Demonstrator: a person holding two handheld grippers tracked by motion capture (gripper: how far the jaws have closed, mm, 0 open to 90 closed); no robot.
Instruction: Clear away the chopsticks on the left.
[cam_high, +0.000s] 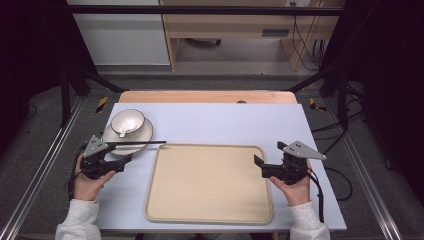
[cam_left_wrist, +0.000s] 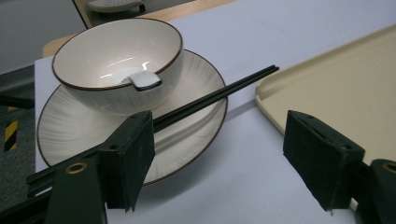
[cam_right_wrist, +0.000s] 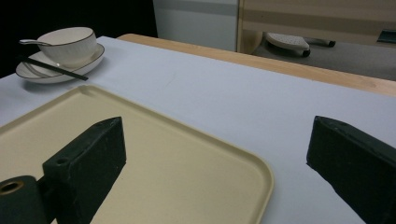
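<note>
Nothing is moved yet. Our left tool (cam_high: 121, 161) is released, its jaws wide, just before the thin black chopsticks (cam_left_wrist: 219, 93) lying across the white ribbed plate (cam_left_wrist: 70, 130) under the white bowl (cam_left_wrist: 116, 51). Our right tool (cam_high: 258, 165) waits released over the empty beige tray (cam_high: 210, 182).

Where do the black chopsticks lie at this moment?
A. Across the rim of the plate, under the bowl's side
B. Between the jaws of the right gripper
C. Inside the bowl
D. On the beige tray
A: the chopsticks rest across the plate beside the bowl, their tips reaching toward the tray.
</note>
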